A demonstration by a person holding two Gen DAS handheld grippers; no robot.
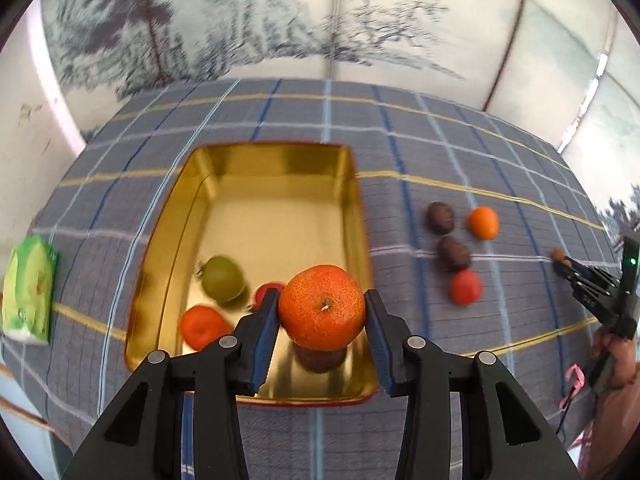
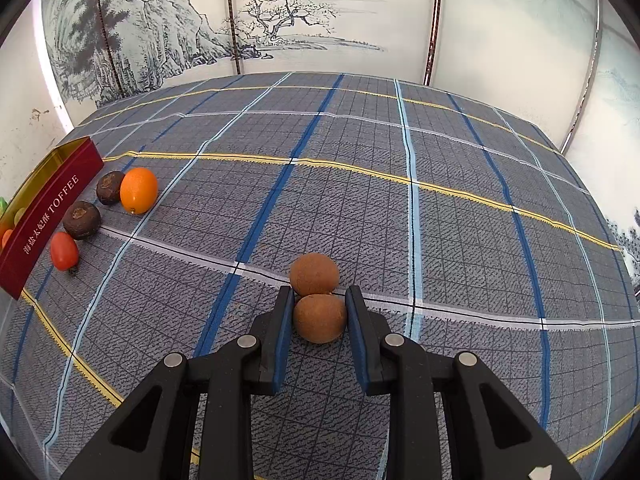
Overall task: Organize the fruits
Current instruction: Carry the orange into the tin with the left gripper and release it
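A bright orange mandarin (image 1: 322,307) is clamped above the near end of a gold tin (image 1: 256,184) holding other fruit. A brown round longan (image 2: 319,318) sits gripped on the cloth, touching a second one (image 2: 314,273).

Orange mandarin (image 1: 322,307), gold tray (image 1: 256,168), blue-grey plaid cloth (image 2: 360,184).

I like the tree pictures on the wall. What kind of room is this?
Probably a room in a home, maybe a dining corner, though I can't be sure. A plaid tablecloth covers the table, painted landscape panels stand behind it, and a gold toffee tin holds fruit.
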